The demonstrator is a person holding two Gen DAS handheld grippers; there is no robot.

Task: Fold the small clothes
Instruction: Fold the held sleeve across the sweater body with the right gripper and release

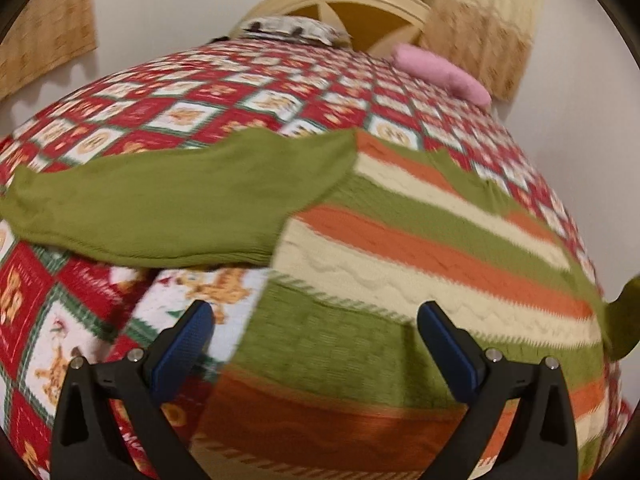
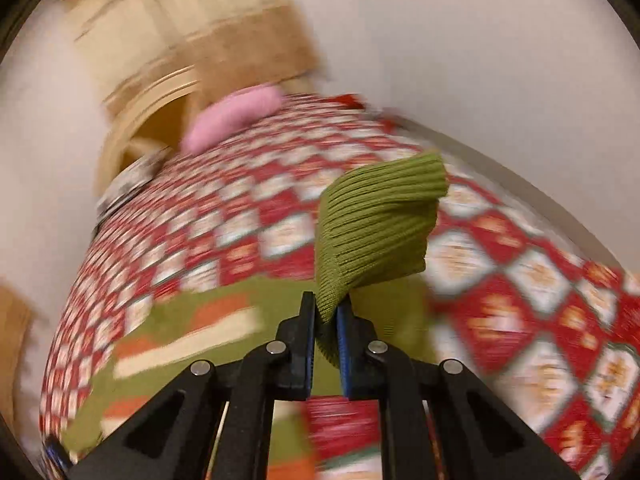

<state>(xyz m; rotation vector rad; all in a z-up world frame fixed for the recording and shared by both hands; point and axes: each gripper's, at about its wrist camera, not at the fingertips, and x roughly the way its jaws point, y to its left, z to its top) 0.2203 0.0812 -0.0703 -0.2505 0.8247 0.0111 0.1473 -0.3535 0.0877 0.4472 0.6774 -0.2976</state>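
Lying spread on a bed [image 1: 224,92] covered with a red, white and green patchwork quilt is a small knitted sweater [image 1: 420,232], striped in olive green, orange and cream. In the left wrist view its body fills the lower right of the picture, and one plain olive sleeve [image 1: 160,208] stretches flat across the quilt toward the left edge.

The left tool [image 1: 316,312] hangs just above the sweater's lower part with its two blue-padded fingers [image 1: 188,344] spread wide apart and nothing held between them. One finger sits over the quilt beside the sweater, the other over the striped knit.

In the right wrist view the right tool [image 2: 325,312] is closed tight on the ribbed olive cuff [image 2: 380,224] of the other sleeve. The cuff is pinched between the blue pads and stands up out of the tool, lifted clear of the quilt, its open end curling over to the right. The rest of the sweater [image 2: 192,340] shows blurred below and to the left of the tool, lying on the bed.

At the far end of the bed lie a pink pillow [image 2: 236,116] and a patterned grey and white one [image 1: 288,28], in front of a curved cream headboard [image 1: 360,0]. Pale walls and tan patterned curtains [image 1: 484,28] stand behind. Both pictures are smeared with motion, the right one heavily.
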